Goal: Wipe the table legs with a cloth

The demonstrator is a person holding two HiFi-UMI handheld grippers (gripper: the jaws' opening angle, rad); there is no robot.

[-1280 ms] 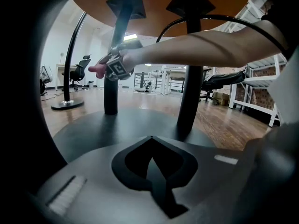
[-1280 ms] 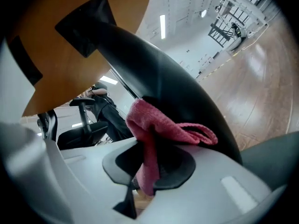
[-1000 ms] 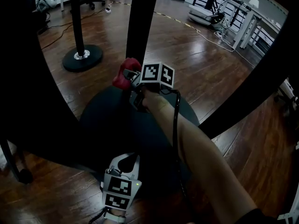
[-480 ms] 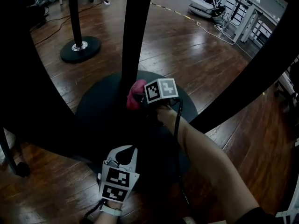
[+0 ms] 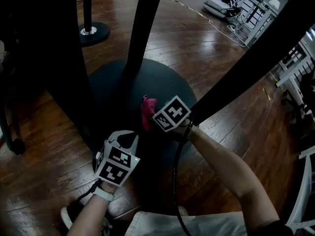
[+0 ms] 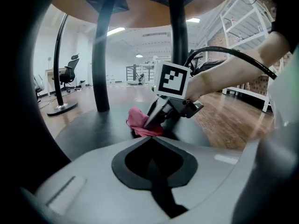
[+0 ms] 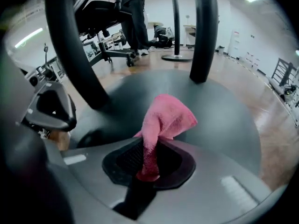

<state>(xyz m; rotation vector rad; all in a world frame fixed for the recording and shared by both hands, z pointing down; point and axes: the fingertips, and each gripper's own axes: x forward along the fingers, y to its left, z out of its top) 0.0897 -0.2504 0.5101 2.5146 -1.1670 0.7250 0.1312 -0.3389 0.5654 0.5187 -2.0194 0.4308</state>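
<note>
Between strokes, the right gripper (image 5: 151,120) pinches a crumpled pink cloth (image 5: 147,109) in its jaws, low by the round black base (image 5: 110,85). The left gripper (image 5: 126,137) has its jaws closed and empty. The next move probably calls for pressing the cloth onto the curved black leg (image 5: 141,28).

A crumpled pink cloth (image 5: 147,111) is held pinched in the right tool (image 5: 152,121), down at the round dark base (image 5: 115,80), apart from the black table leg (image 5: 141,28).

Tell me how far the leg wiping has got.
Done: the right gripper is shut on the pink cloth. In hand: the cloth is down by the round black base, apart from the upright leg. The left gripper is shut and empty. Left: the wiping itself; nothing shows which legs are already clean.
</note>
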